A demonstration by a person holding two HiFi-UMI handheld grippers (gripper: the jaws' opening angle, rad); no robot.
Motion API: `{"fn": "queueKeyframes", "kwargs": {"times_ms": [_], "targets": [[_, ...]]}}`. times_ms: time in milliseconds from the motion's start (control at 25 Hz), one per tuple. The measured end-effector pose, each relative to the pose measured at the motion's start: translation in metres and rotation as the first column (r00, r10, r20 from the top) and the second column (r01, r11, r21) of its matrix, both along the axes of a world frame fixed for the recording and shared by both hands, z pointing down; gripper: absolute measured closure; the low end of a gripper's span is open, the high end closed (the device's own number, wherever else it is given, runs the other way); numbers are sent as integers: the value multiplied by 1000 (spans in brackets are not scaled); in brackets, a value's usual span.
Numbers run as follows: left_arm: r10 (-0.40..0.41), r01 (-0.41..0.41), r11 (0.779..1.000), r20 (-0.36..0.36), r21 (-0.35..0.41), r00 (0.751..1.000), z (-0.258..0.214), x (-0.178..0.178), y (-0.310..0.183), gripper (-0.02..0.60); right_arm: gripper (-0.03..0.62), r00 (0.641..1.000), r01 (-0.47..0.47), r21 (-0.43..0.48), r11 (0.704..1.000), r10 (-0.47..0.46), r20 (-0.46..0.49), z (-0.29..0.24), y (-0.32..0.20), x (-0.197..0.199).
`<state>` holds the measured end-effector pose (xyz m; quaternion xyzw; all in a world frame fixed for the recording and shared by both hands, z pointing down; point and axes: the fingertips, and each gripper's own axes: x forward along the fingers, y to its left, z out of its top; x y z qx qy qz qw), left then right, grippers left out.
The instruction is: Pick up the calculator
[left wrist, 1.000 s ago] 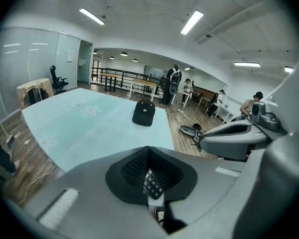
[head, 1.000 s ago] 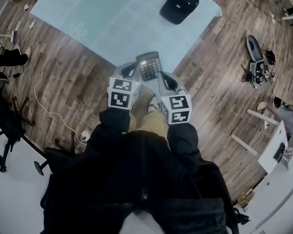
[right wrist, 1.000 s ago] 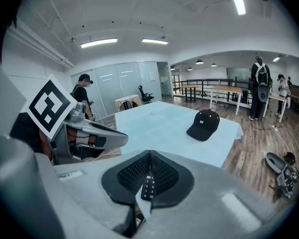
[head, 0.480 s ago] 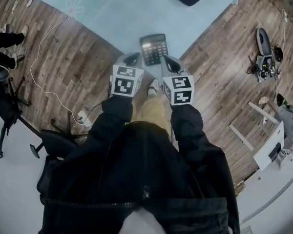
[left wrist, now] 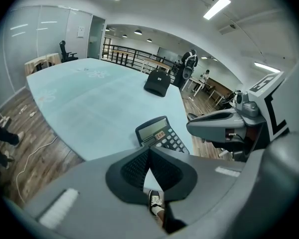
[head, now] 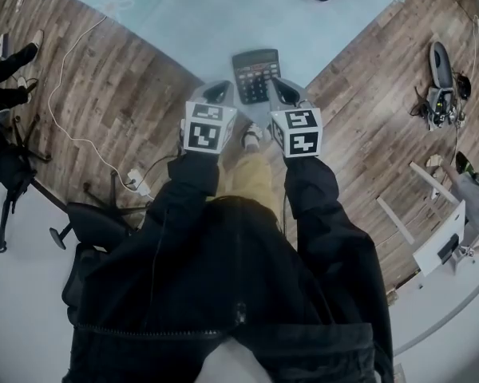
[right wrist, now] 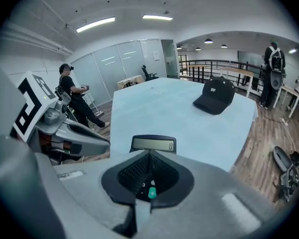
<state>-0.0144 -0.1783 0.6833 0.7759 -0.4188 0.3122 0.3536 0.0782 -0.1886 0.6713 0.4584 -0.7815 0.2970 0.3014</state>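
I am holding the jaws of my left gripper (head: 218,92) and right gripper (head: 281,92) together, empty. They are flanking the near end of the calculator (head: 255,75) on the table's (head: 199,22) near corner.

Dark calculator (head: 255,76) flat at table corner.

- black zip-front jacket (head: 231,294), bulky; long black sleeves (head: 189,188) bunched at the cuffs
- tan trousers (head: 251,183); black-and-white laced sneaker (head: 253,138)
- left gripper (head: 218,92): pale grey moulded shell, black ribbed pads (left wrist: 134,168), white cube with black square markers (head: 208,128)
- right gripper (head: 280,90): same grey shell, black pads, matching marker cube (head: 303,132); a small screw-headed fitting near its base, seen from the left gripper view
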Motion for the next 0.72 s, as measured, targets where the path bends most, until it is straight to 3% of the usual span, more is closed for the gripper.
{"fn": "queueKeyframes", "kwargs": {"times_ms": [560,720], "targets": [[-21,23,998,32,-60,999,26,-9,-36,578,592,1000,16,-22,1000,-16,-19,21,-45,9],[-30,32,997,31,-75,999,30,-9,-43,578,592,997,70,-13,997,-70,-20,23,-59,7]]}}
